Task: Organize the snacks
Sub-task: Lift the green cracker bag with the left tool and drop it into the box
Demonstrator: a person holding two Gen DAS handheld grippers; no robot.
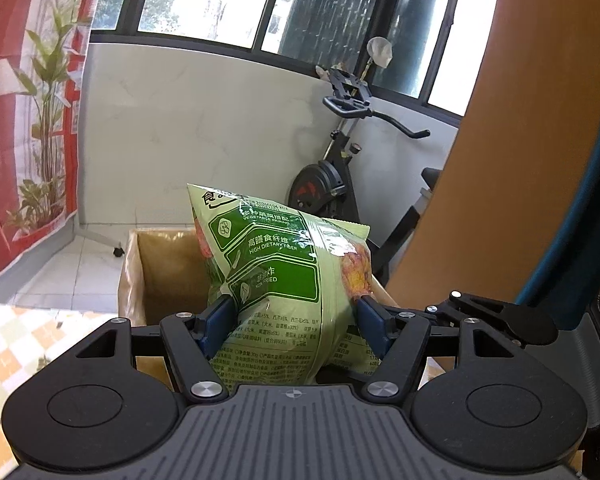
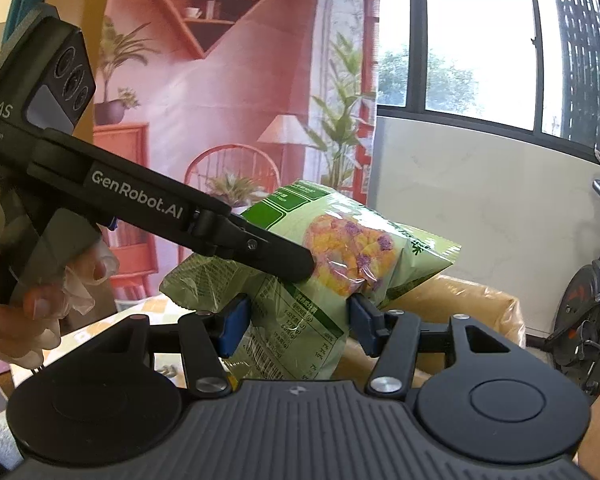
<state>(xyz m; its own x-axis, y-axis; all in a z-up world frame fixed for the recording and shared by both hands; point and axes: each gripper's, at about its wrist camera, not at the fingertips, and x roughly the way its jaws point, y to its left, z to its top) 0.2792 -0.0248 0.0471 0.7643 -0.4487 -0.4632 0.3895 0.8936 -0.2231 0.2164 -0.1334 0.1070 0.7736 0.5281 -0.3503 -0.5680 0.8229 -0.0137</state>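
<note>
Snack bag [image 1: 276, 276]: green, glossy, held in the air by both grippers at once, above the near rim of the cardboard box [image 1: 160, 264].

Left gripper [image 1: 290, 320]: blue pads pinch the bag's lower body from both sides; the bag's top corner stands free above.

Right gripper [image 2: 296, 320]: pads pinch the bag's printed end; the left gripper's arm crosses in from the left, touching the bag's upper face.

Cardboard box: open-topped, plastic-lined, its interior showing bare left of the bag.

Exercise bike [image 1: 340, 176]: beyond the box, right.

Printed backdrop [image 2: 228, 92]: far left.

Checked tablecloth [image 1: 4, 344]: near left.
</note>
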